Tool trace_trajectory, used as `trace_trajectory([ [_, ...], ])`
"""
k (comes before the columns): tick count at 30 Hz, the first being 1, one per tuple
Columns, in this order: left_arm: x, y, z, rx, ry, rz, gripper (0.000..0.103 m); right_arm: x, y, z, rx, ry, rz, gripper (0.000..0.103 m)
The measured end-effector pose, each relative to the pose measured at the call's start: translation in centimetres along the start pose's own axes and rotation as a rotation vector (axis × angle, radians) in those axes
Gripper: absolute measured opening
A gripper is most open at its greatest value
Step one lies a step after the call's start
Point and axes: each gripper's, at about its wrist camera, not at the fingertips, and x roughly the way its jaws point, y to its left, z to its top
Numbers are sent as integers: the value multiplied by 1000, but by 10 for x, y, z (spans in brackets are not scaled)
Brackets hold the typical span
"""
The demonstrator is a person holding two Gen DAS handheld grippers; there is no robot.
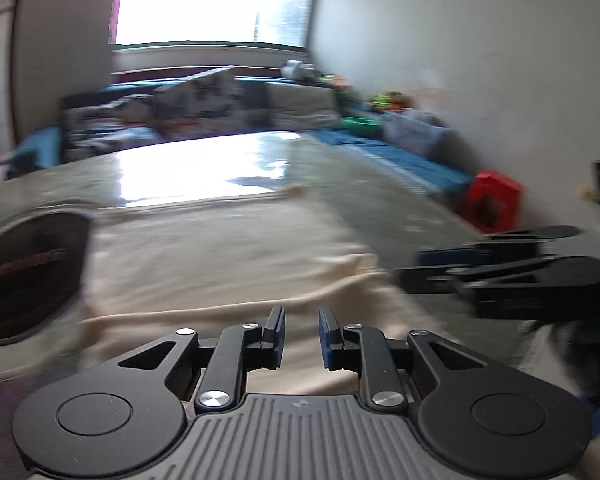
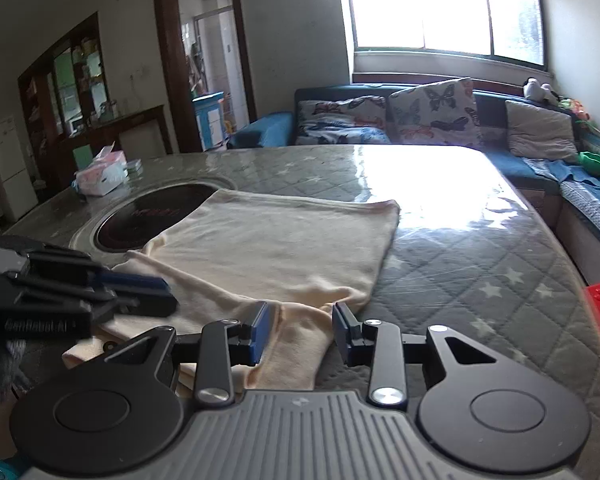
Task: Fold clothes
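Cream garment, flat, hem rumpled

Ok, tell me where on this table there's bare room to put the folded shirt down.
Bare quilted table cover lies right of the cream shirt, up to the sofa-side edge, and beyond the shirt toward the cushions. The left is crowded: round dark inset, tissue box, left gripper.

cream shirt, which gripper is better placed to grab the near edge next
Right. The right gripper is open with a bunched fold of the cream shirt lying between its fingers. The left gripper, also open, sits above flat cloth with no fold between its fingers.
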Motion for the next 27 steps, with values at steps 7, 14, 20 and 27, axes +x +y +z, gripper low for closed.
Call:
trace_trajectory([
  [7, 1, 64, -6, -109, 17, 219, 20, 31, 11, 2, -8, 52, 27, 34],
  [14, 12, 86, -6, -154, 25, 240, 26, 47, 18, 0, -33, 89, 17, 29],
  [20, 8, 87, -10, -145, -7, 182, 5, 45, 19, 2, -39, 84, 11, 9],
  [27, -1, 93, -13, -176, -32, 183, 3, 40, 25, 9, -52, 59, 9, 11],
])
